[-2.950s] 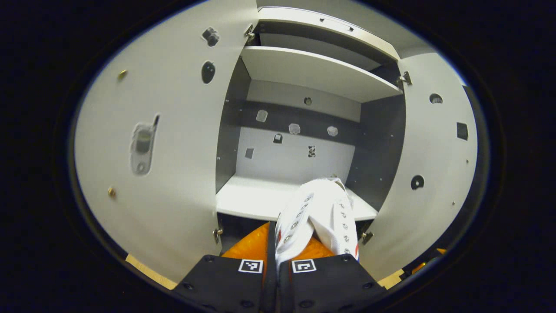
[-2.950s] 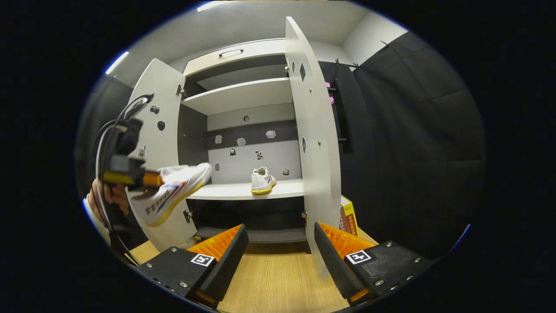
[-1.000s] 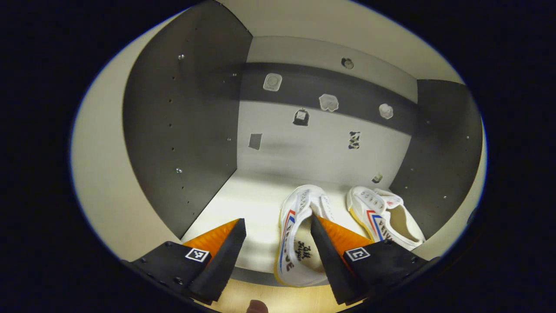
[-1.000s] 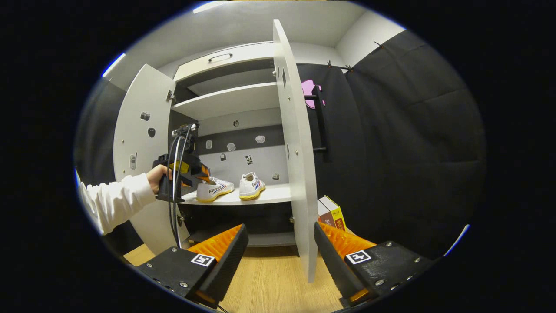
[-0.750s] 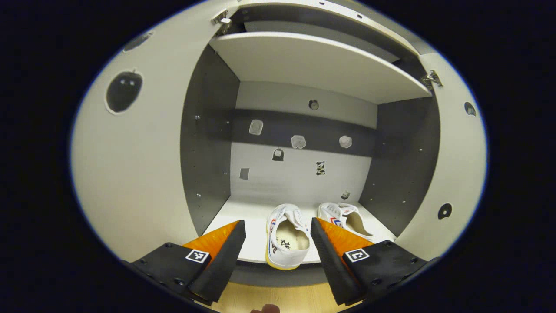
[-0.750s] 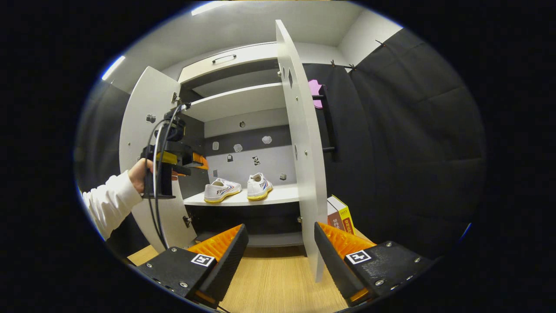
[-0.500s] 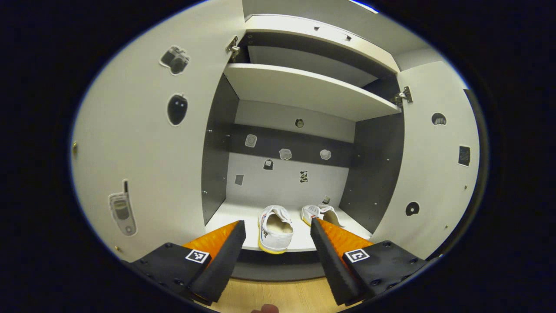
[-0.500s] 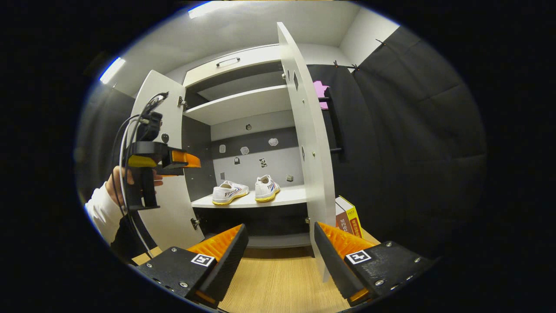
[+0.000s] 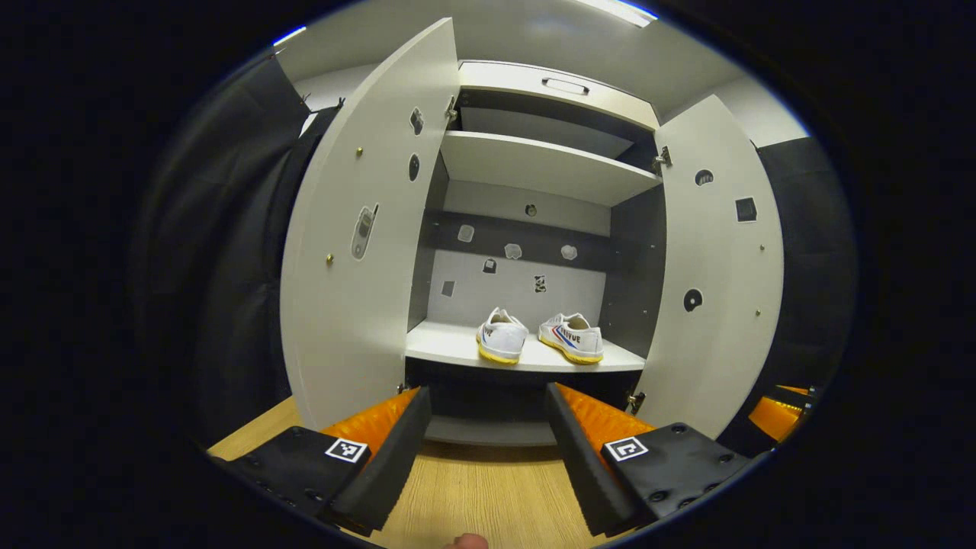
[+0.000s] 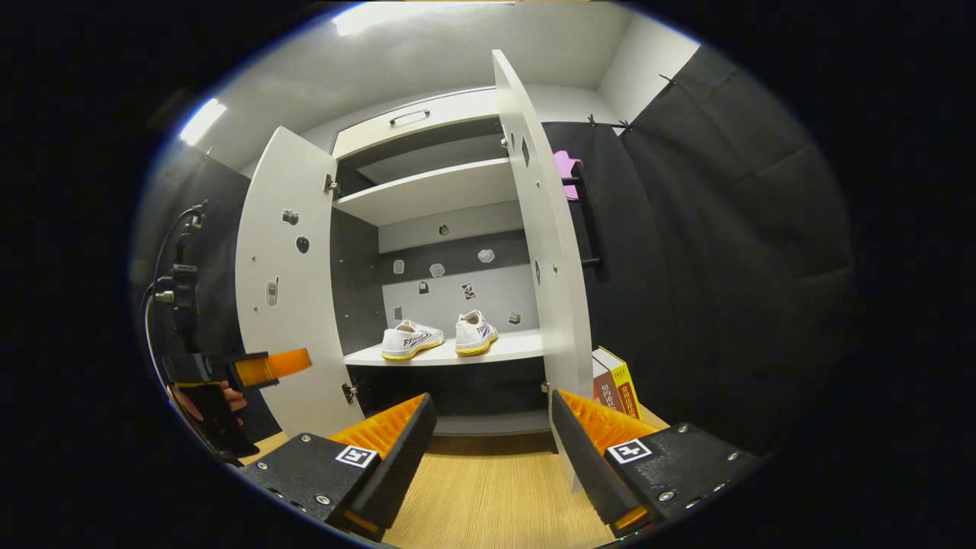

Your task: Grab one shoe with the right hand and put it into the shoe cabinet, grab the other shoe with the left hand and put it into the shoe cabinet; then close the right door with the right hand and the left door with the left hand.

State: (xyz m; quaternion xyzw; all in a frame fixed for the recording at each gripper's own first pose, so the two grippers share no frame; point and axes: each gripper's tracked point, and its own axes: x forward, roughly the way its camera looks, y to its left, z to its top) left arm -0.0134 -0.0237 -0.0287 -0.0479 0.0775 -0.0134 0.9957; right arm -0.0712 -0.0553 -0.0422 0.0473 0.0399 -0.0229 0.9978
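Observation:
Two white shoes with yellow soles stand side by side on the cabinet's lower shelf (image 9: 450, 347): one (image 9: 502, 335) on the left, the other (image 9: 572, 338) on the right. In the right gripper view the same pair shows as shoe (image 10: 410, 338) and shoe (image 10: 474, 332). Both cabinet doors hang wide open: left door (image 9: 358, 229), right door (image 9: 717, 267). My left gripper (image 9: 488, 450) is open and empty, well back from the shelf over the wooden floor. My right gripper (image 10: 488, 450) is open and empty too, facing the edge of the right door (image 10: 545, 229). The left gripper (image 10: 267, 366) also appears far left there.
An upper shelf (image 9: 541, 160) and a drawer front with a handle (image 9: 564, 84) sit above. Books (image 10: 614, 389) stand on the floor behind the right door. Wooden floor (image 10: 488, 496) lies in front of the cabinet. Black cloth walls flank both sides.
My left gripper carried the second shoe in, opened and left it on the shelf beside the first, then pulled back and down away from the cabinet. The right gripper barely moved.

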